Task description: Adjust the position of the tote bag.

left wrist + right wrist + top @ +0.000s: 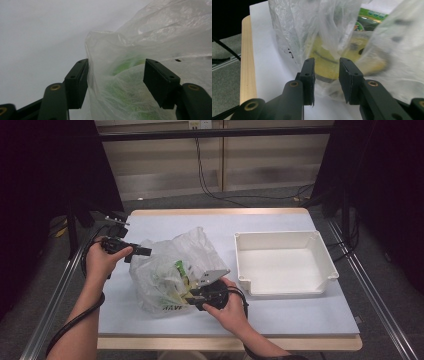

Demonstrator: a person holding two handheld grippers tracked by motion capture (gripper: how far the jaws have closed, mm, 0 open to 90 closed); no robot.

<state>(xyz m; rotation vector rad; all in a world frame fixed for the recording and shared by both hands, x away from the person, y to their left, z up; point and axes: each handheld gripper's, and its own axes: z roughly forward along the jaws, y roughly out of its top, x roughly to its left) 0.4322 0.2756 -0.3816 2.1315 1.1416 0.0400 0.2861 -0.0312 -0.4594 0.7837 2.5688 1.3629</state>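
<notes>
Plastic bag (170,270) sits between both parted hand-held grippers, left (142,251) level, right (196,297) low.

Soft overhead light is falling evenly on the worktop (300,320); the surroundings are staying dark. Motion blur is smearing the plastic bag (402,62) in the right gripper view.

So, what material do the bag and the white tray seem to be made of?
The bag looks like thin, see-through plastic film, slightly glossy: it crinkles, and green and yellow packets show through it. The white tray seems to be rigid moulded plastic with a matte finish, judging by its rounded corners and flanged rim.
</notes>
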